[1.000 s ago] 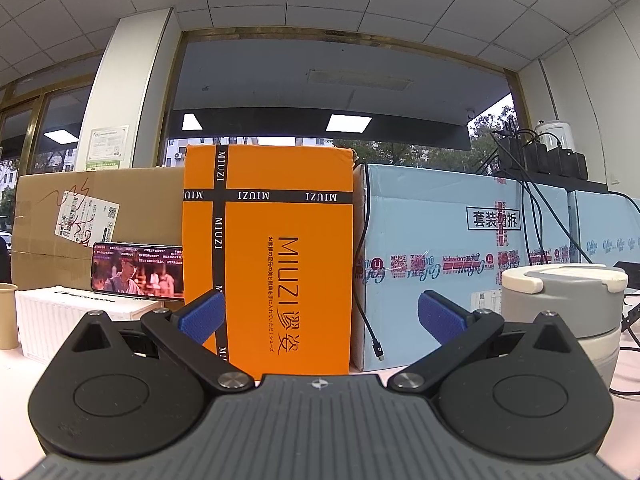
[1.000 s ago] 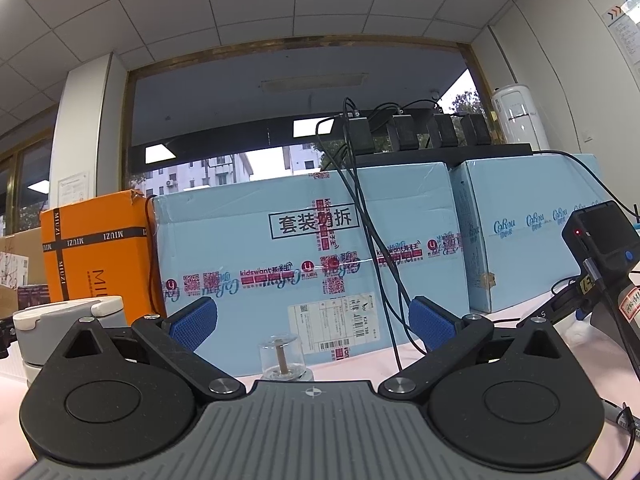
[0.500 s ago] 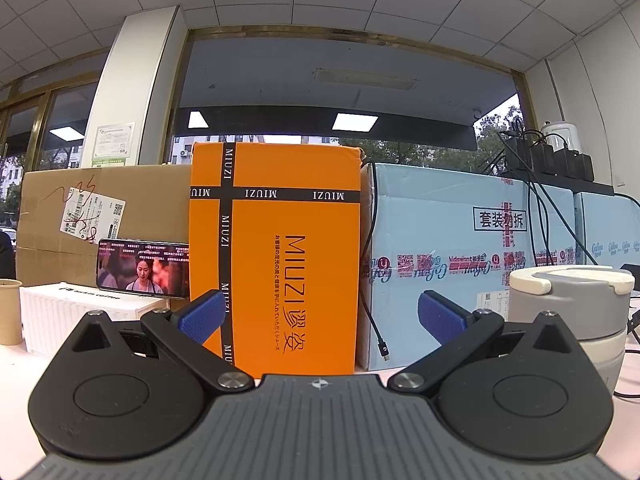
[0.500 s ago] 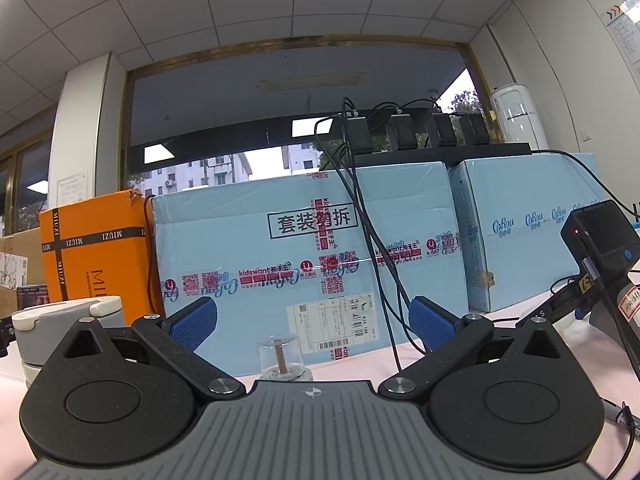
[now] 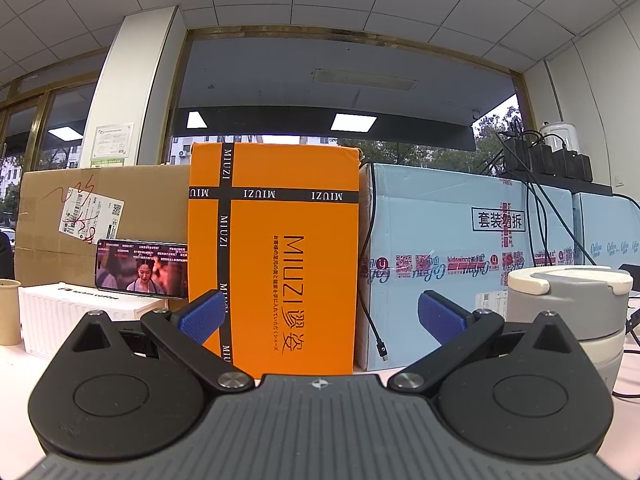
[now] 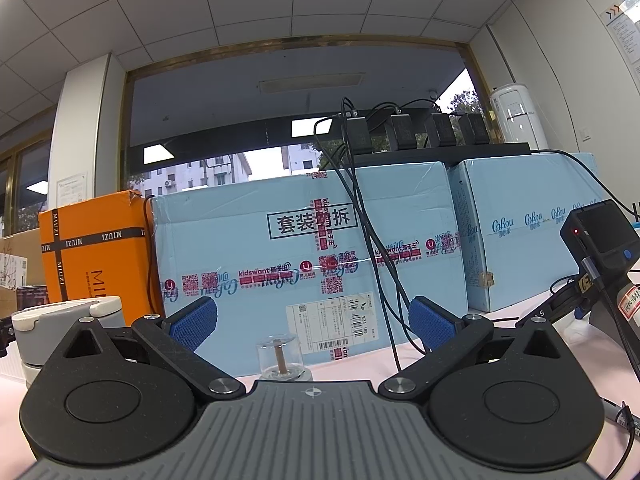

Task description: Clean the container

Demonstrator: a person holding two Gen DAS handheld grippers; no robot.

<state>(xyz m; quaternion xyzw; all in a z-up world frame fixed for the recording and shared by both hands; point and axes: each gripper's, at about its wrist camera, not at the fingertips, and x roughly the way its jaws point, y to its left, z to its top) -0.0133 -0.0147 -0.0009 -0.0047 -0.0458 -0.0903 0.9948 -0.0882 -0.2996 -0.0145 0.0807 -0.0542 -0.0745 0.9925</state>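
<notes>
A grey and white lidded container [image 5: 568,308] stands on the pink table at the right of the left wrist view; it also shows at the left of the right wrist view [image 6: 66,320]. My left gripper [image 5: 320,316] is open and empty, facing an orange box, with the container just right of its right finger. My right gripper [image 6: 312,320] is open and empty. A small clear glass jar with a brown stick [image 6: 280,356] stands on the table just ahead of it, between the fingers.
An orange MIUZI box [image 5: 276,256], a brown carton [image 5: 104,216] and light blue cartons [image 6: 308,264] line the back of the table. A phone [image 5: 142,268] leans on a white box [image 5: 68,316]. A paper cup [image 5: 8,312] stands far left. Cables and a black device [image 6: 600,240] are at right.
The left gripper's view has shifted slightly, so the boxes and container sit a little further right and lower than a second ago. The right gripper has barely moved. Both stay open.
</notes>
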